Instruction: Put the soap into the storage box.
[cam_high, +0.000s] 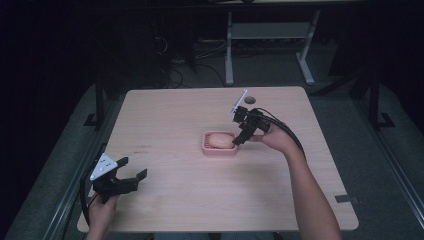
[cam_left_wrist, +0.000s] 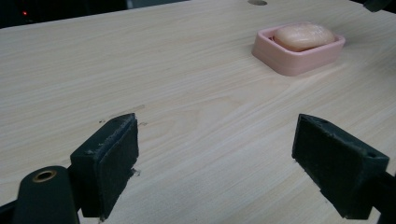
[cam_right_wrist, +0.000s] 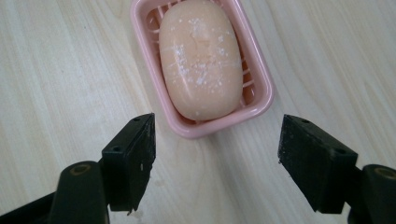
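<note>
Hovering tongs over one bar of soap in one pink dish.

High view: the soap lies in the soap dish mid-table, a little toward the right edge; right tongs hang just beside the dish, left tongs wait near the near-left corner. Left gripper view: left tongs stand apart, empty, over bare table. Right gripper view: right tongs stand apart, nothing between them, just short of the dish. The soap looks firm, fairly light and probably slippery; gripping across its long sides seems safest.
</note>
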